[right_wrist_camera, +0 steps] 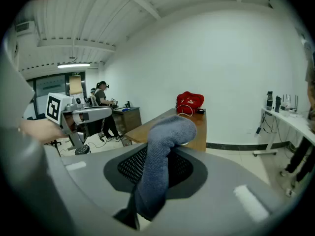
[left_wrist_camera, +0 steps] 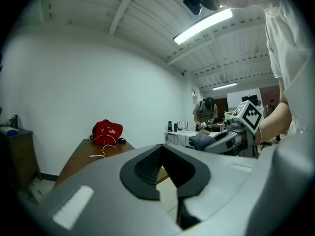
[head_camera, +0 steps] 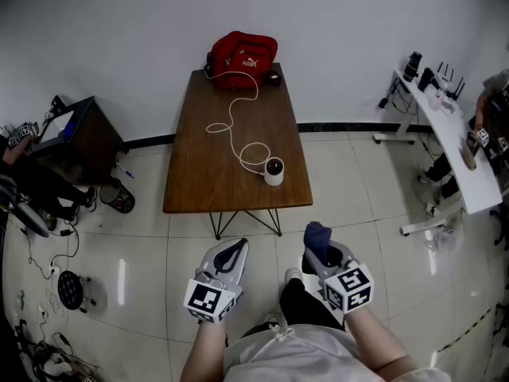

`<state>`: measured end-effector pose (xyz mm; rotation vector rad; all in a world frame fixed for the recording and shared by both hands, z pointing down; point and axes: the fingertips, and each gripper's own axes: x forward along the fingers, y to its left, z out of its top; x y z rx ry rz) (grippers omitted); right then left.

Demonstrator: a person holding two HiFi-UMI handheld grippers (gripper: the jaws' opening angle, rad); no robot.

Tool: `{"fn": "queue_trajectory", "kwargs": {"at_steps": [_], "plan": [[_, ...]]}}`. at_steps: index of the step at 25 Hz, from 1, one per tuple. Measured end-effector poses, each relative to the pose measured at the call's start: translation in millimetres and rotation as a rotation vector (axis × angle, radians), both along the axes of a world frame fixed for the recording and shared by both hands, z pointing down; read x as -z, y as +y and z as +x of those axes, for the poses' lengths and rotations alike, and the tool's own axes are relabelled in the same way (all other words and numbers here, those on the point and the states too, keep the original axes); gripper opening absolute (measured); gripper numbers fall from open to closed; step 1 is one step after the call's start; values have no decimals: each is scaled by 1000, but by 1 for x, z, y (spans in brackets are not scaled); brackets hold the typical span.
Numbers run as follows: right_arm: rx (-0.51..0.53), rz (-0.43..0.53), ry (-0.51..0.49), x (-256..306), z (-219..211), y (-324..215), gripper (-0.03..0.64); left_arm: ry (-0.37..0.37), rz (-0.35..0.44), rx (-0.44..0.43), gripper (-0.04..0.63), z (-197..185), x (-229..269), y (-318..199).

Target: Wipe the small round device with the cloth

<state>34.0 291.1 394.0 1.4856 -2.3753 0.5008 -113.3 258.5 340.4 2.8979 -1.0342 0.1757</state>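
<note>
The small round device point(head_camera: 273, 170), white with a black face, stands near the front right corner of the brown table point(head_camera: 207, 169), with a white cable point(head_camera: 231, 126) running back from it. My right gripper point(head_camera: 320, 252) is shut on a blue-grey cloth point(right_wrist_camera: 162, 156), which sticks up between its jaws, also seen from above as the cloth point(head_camera: 316, 237). My left gripper point(head_camera: 232, 253) is shut and holds nothing; its jaws meet in the left gripper view point(left_wrist_camera: 165, 173). Both grippers hover over the floor in front of the table, well short of the device.
A red bag point(head_camera: 241, 52) sits at the table's far end against the wall. A dark cabinet point(head_camera: 79, 134) stands left, a white desk point(head_camera: 453, 146) with bottles right, where a person point(head_camera: 489, 122) works. Cables and a round object point(head_camera: 70, 289) lie on the tiled floor at left.
</note>
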Motion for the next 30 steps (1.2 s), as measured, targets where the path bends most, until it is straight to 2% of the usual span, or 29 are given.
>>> {"fn": "queue_trajectory", "kwargs": {"at_steps": [5, 10, 15, 19, 24, 28, 30], "plan": [[35, -26, 6, -21, 26, -59, 104, -9, -33, 22, 6, 27, -18, -58], [80, -61, -4, -33, 54, -140, 106, -51, -55, 27, 6, 63, -25, -130], [166, -115, 19, -56, 77, -204, 106, -58, -117, 82, 6, 92, -46, -194], [226, -187, 28, -81, 87, -237, 106, -54, -184, 137, 6, 101, -68, -226], [335, -253, 26, -111, 67, -261, 106, -80, -255, 147, 6, 110, -102, -252], [420, -294, 27, -131, 45, -270, 106, -25, -302, 137, 6, 122, -118, -273], [453, -307, 29, -137, 38, -274, 106, -24, -316, 127, 6, 127, -124, -284]]}}
